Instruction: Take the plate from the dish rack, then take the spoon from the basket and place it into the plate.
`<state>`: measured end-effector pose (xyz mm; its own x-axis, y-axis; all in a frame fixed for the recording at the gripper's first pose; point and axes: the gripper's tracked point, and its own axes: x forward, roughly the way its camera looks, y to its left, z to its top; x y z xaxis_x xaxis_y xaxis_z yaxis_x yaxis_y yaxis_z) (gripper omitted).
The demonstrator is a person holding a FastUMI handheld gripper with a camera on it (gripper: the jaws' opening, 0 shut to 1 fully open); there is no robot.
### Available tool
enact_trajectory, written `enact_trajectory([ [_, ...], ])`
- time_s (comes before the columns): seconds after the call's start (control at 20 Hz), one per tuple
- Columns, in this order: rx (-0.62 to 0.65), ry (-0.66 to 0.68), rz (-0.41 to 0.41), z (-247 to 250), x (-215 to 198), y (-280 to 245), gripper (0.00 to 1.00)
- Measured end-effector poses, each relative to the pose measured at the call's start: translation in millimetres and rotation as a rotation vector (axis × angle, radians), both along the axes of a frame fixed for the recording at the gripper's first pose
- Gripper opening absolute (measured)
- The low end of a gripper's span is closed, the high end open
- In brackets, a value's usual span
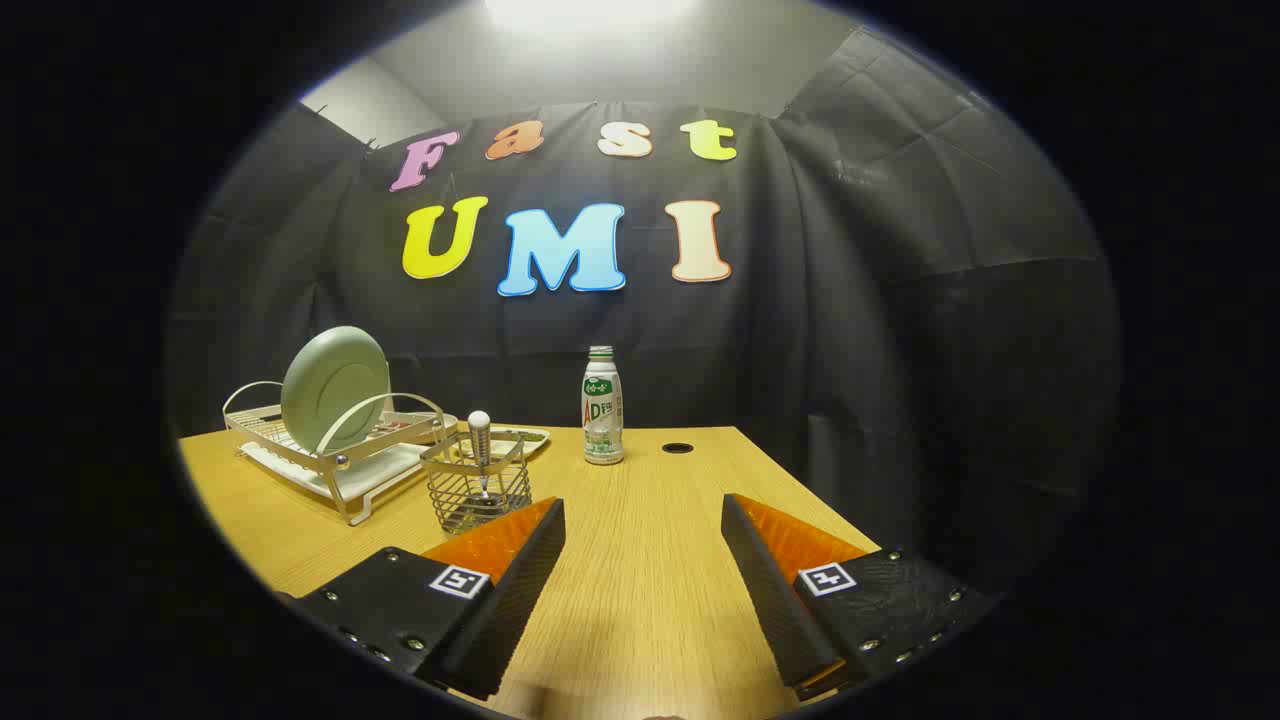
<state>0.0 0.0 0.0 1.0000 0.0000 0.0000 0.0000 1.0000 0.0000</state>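
Observation:
A pale green plate (335, 388) stands on edge in a white wire dish rack (330, 462) at the far left of the wooden table. Just right of the rack and nearer to me, a small wire basket (476, 487) holds a spoon (480, 445) upright, handle end up. My gripper (643, 520) hovers over the table with its fingers wide apart and nothing between them. The left finger (520, 570) sits just short of the basket; rack and plate lie beyond it to the left.
A white drink bottle (602, 407) with a green cap stands ahead of the fingers near the table's back edge. A dark round hole (677, 448) is in the tabletop right of the bottle. A flat tray (520, 440) lies behind the basket. The table's right edge runs beside the right finger.

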Motion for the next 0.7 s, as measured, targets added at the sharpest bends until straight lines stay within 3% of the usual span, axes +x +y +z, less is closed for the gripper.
enact_trajectory([
  [0.25,0.002,0.018,0.000,-4.1,15.3,-1.0,0.97],
  [0.45,0.014,0.012,-0.002,4.6,72.0,-2.5,0.97],
  [0.7,-0.004,-0.021,-0.016,44.3,77.5,-4.7,0.97],
])
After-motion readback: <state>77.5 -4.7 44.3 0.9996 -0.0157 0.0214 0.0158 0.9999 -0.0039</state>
